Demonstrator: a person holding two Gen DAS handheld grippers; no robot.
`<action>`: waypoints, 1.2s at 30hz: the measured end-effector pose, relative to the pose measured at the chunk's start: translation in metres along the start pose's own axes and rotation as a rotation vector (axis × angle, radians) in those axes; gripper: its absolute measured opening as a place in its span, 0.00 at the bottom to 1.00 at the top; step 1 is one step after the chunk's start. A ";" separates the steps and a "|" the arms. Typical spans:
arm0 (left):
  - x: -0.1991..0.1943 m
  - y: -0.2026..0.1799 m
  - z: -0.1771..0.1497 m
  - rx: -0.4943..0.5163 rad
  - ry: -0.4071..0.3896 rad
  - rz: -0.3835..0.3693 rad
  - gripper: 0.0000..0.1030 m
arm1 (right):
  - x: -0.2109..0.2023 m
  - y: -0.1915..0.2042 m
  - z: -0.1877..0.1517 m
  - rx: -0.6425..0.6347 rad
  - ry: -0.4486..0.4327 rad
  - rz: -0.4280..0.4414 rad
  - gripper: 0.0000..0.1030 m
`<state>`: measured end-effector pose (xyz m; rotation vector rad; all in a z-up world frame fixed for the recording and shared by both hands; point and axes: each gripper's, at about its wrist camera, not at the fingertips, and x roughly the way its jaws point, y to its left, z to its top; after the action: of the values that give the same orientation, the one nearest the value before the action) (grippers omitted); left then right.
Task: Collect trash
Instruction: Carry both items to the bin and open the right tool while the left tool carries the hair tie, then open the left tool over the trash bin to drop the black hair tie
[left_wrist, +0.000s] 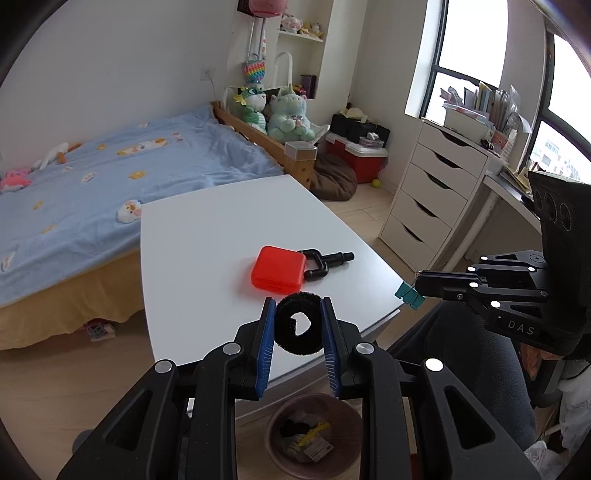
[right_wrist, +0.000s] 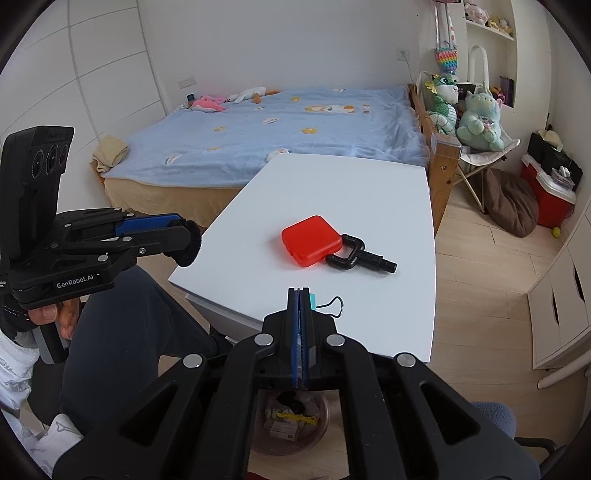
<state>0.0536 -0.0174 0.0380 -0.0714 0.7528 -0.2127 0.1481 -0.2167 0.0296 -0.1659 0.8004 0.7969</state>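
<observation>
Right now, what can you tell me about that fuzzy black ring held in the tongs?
The fuzzy black ring looks like a soft, furry fabric loop, perhaps a hair tie, with a small irregular hole in its middle. It is pinched upright between the blue pads of the left tongs, held above the near edge of the white table, touching nothing else.

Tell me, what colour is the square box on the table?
Red box, clearest in the right wrist view.
</observation>
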 end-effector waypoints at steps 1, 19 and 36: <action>-0.002 -0.001 -0.004 0.001 -0.002 0.000 0.23 | -0.003 0.003 -0.002 -0.006 0.000 0.005 0.01; -0.014 -0.017 -0.067 0.023 0.052 -0.022 0.23 | 0.008 0.036 -0.071 -0.020 0.129 0.138 0.01; -0.013 -0.025 -0.071 0.052 0.071 -0.049 0.23 | 0.006 0.019 -0.070 0.024 0.094 0.031 0.94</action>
<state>-0.0086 -0.0378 -0.0014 -0.0326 0.8165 -0.2823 0.0977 -0.2291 -0.0206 -0.1706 0.9027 0.8128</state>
